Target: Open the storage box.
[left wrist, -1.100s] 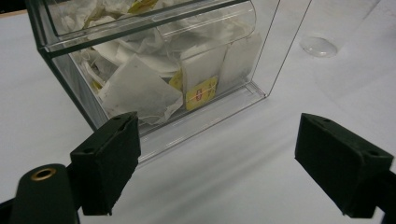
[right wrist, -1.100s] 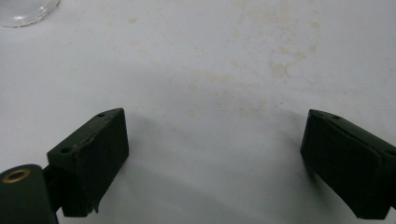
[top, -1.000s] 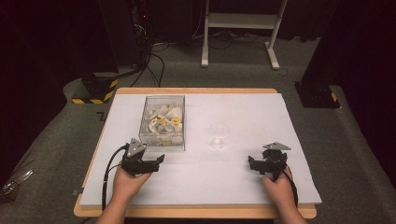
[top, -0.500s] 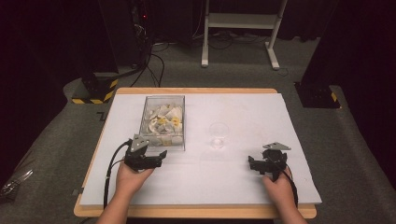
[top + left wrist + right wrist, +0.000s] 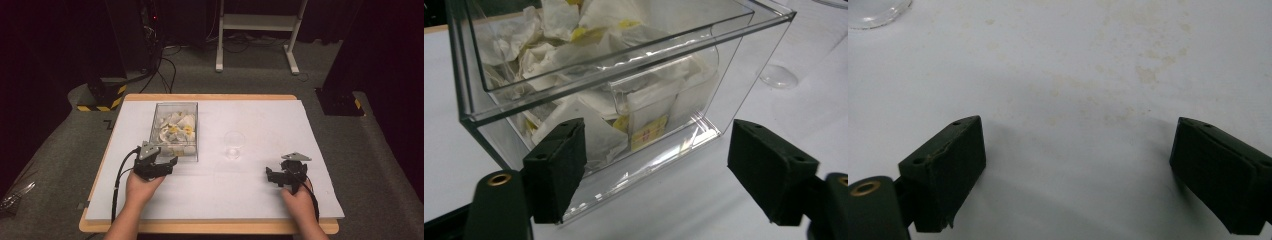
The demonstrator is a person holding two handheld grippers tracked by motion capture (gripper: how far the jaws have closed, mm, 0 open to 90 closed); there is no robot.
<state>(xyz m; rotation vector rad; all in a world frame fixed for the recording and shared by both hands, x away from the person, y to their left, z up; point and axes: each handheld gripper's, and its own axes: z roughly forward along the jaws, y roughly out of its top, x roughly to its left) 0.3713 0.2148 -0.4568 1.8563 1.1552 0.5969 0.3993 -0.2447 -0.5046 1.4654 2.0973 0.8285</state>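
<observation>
A clear plastic box [image 5: 175,104] stands left of the table's middle, holding several white and yellow paper packets [image 5: 176,127]. My left gripper [image 5: 170,164] sits at the box's near end, pointing at it. In the left gripper view the box wall [image 5: 724,75] and packets [image 5: 644,115] stand just ahead of the left gripper [image 5: 664,175]. Its jaws have just been closing. They stand wide apart, with the left pad [image 5: 556,165] in front of the box's near corner, and neither pad presses on the box. My right gripper [image 5: 272,177] rests low at the right, and in its own view the right gripper [image 5: 1078,175] is open over bare white tabletop.
A clear drinking glass [image 5: 233,145] stands between the two grippers, right of the box; its base [image 5: 778,77] shows beyond the box and its edge [image 5: 873,12] at the right gripper view's top left. A white sheet [image 5: 260,200] covers the wooden table. Dark floor, cables and stands lie behind.
My left gripper has edged forward to the near end of the box. The right gripper has kept still.
</observation>
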